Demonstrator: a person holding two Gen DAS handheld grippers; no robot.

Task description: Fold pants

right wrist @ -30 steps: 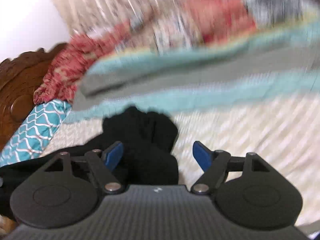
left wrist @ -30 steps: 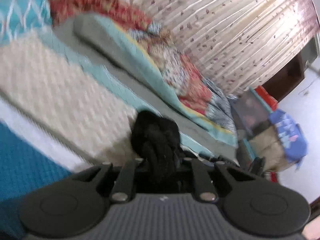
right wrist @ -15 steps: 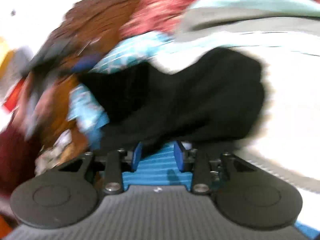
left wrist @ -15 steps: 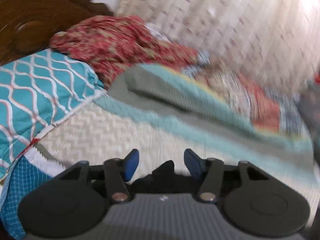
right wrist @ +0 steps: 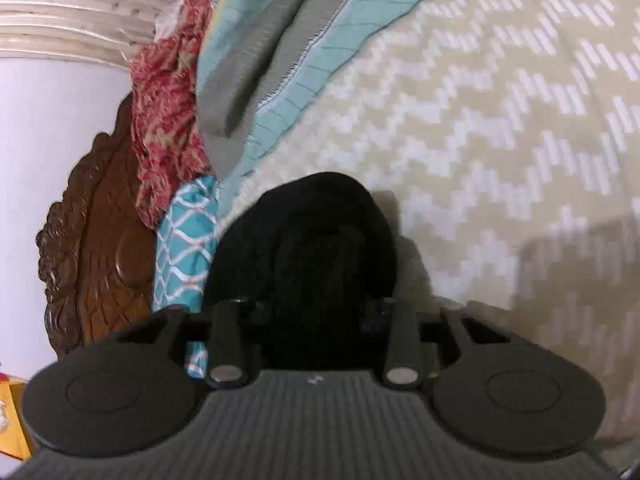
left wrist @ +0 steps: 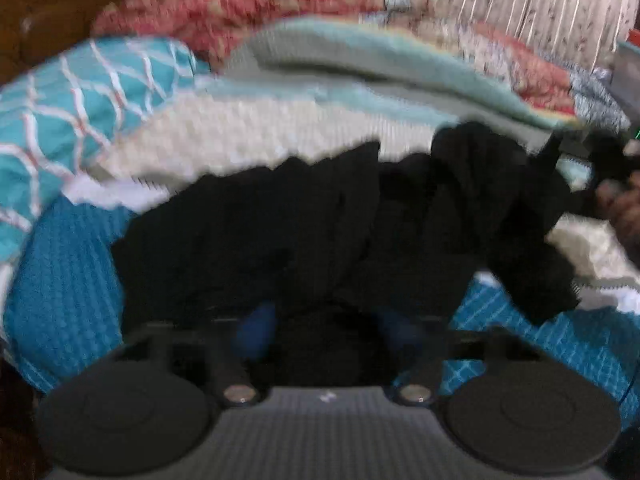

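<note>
Dim indoor light and heavy motion blur smear the left wrist view, while the right wrist view is sharper, fisheye-bent at its edges, with soft shadows ahead of the tool.

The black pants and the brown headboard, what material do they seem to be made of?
Black pants: soft matte fabric, perhaps knit; they bunch in rounded folds without shine. Headboard: looks like carved wood with a glossy brown finish; ornate relief edge, highlights on the surface.
</note>
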